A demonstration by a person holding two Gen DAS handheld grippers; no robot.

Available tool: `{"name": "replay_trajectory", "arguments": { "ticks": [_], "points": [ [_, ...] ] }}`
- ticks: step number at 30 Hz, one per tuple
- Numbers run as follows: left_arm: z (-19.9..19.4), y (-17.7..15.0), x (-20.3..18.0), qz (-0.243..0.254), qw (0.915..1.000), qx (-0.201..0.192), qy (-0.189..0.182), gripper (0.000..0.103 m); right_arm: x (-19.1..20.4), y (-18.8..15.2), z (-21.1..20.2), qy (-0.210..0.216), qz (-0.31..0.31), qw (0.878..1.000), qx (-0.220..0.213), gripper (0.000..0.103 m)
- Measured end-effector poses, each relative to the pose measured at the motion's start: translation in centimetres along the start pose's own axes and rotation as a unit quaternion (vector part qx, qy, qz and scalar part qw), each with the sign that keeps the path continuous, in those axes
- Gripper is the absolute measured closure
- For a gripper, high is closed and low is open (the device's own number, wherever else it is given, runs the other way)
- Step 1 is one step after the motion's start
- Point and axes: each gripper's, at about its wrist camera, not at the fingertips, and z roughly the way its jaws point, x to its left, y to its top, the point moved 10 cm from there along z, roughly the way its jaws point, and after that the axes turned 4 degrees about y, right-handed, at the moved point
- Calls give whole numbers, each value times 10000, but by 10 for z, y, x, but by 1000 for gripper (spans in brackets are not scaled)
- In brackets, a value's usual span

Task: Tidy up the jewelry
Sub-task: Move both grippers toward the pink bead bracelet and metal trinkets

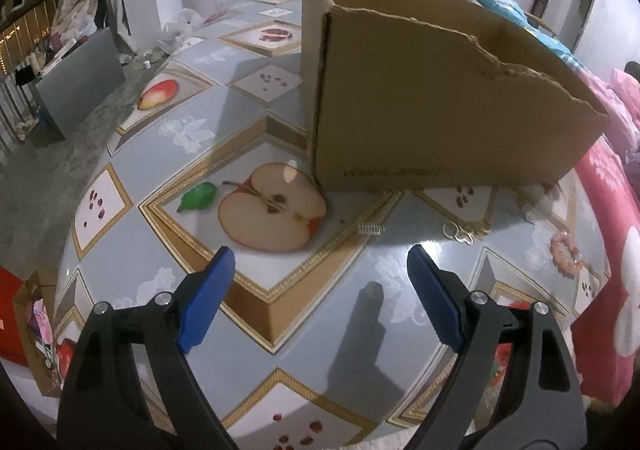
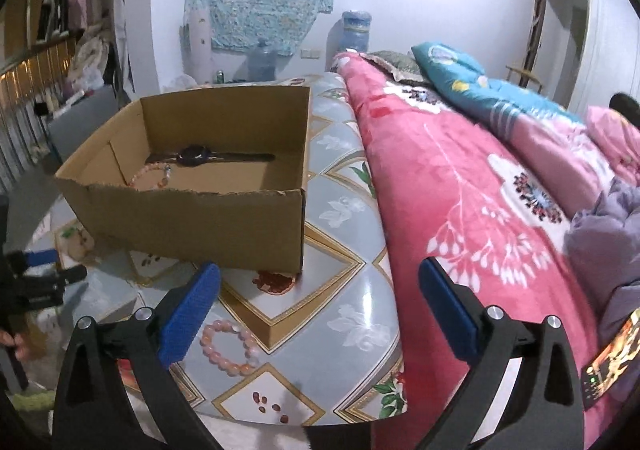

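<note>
Bed (image 2: 460, 186) with pink floral blanket lay beside desk (image 2: 352, 314). Torn cardboard box (image 2: 192, 218) stood on desk, wristwatch (image 2: 196, 156) and pink bead bracelet (image 2: 150, 176) inside. Both hand-held grippers, left (image 1: 320, 270) and right (image 2: 320, 290), gaped wide, empty. Second pink bracelet (image 2: 230, 342) lay on desk below right one. Gold jewelry (image 1: 464, 232) and small clip (image 1: 370, 228) lay before box.

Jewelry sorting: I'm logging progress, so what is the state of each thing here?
Cardboard box: open-topped, upright.
Watch: inside the box.
Pink bracelet: on the table, outside the box.
Gold earrings: on the table.
Left gripper: open, empty.
Right gripper: open, empty.
</note>
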Motion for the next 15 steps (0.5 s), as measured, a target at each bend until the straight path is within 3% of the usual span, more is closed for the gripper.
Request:
{"name": "replay_trajectory", "arguments": {
  "ticks": [7, 11, 15],
  "points": [
    [5, 9, 1, -48, 9999, -10, 118, 19, 3, 7, -15, -91, -166, 9993, -323, 7],
    [-7, 9, -2, -27, 9999, -100, 67, 19, -2, 6, -20, 227, 15, 9985, -491, 7],
    [-18, 8, -3, 58, 9996, -266, 64, 19, -6, -5, -11, 259, 121, 9992, -275, 7]
  ]
}}
